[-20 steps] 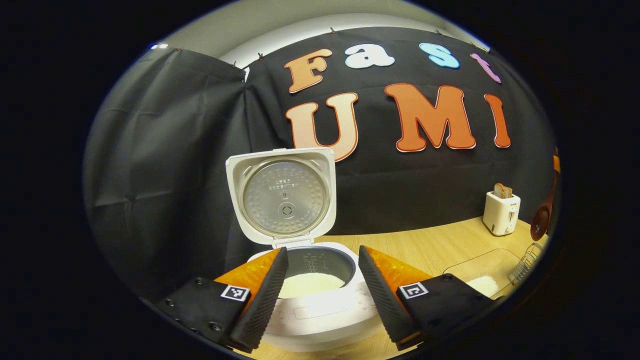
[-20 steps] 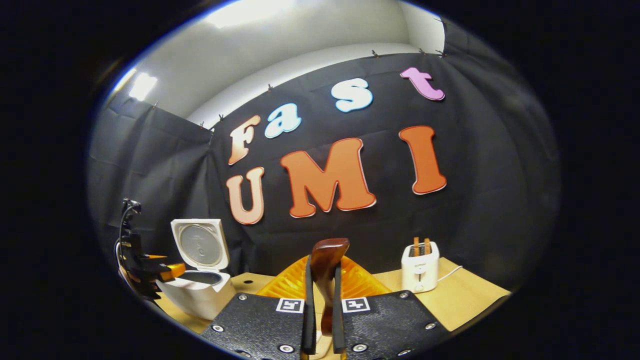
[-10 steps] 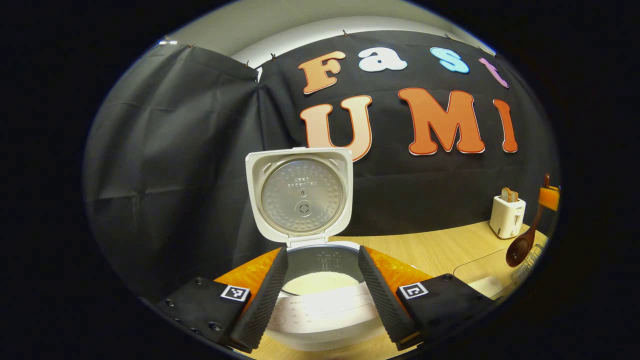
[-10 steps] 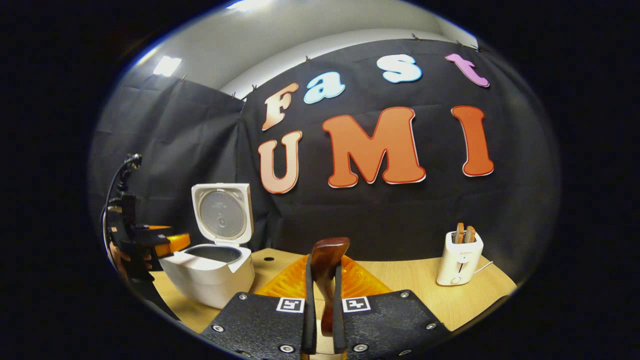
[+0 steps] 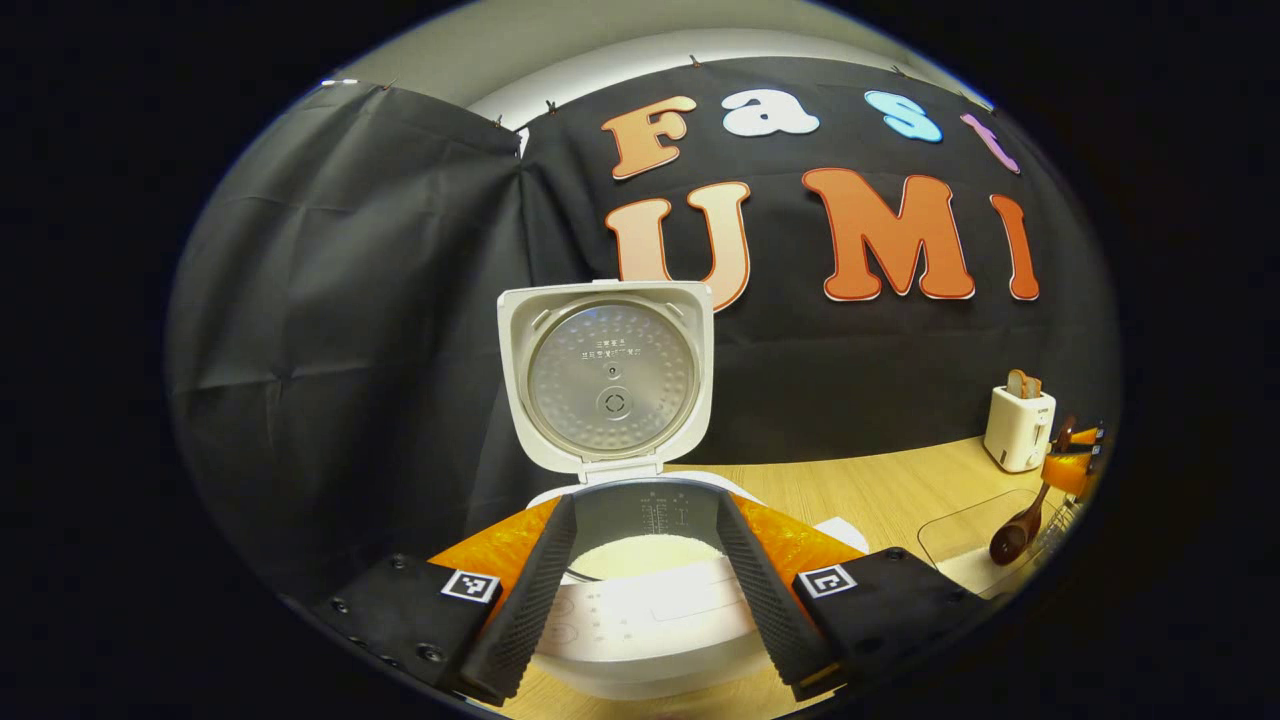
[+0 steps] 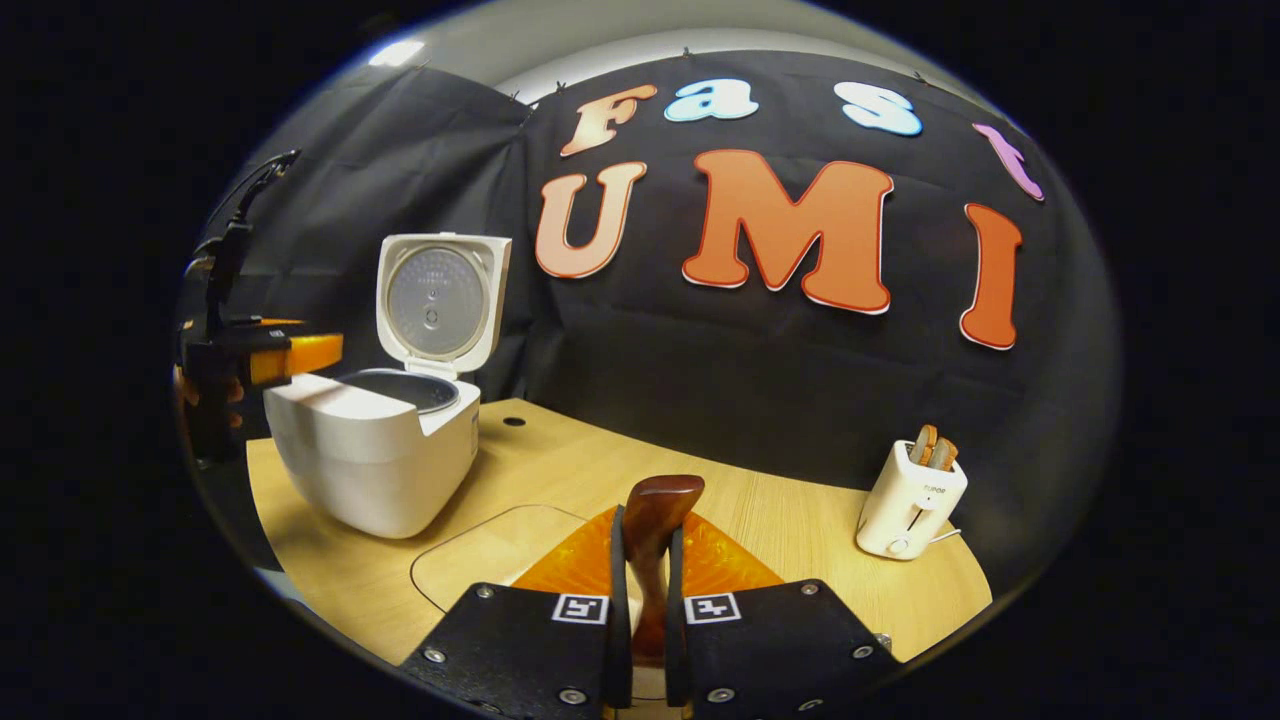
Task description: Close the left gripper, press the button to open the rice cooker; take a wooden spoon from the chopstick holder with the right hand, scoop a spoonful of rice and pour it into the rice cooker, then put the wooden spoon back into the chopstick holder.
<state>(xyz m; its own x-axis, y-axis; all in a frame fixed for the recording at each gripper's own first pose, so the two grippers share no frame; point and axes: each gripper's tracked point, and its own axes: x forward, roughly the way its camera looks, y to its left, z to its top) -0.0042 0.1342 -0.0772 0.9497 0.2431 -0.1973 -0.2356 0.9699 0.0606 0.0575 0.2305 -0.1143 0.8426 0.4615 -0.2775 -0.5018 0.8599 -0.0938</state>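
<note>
Lowered since a second ago, the wooden spoon point(image 5: 1020, 530) in the left gripper view now hangs bowl-down over what looks like a clear rice tray point(image 5: 965, 545), while the left gripper point(image 5: 645, 575) has its jaws spread before the open rice cooker point(image 5: 610, 385). In the right gripper view, the right gripper point(image 6: 641, 620) has its jaws clamped on the spoon's handle above the surface point(image 6: 560, 470), cooker well to the left.

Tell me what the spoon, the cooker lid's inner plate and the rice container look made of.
Spoon: dark, glossy, probably varnished wood, with a brown sheen. Lid's inner plate: dull grey metal, going by its dimpled surface. Rice container: clear plastic or glass; the tabletop shows through.
</note>
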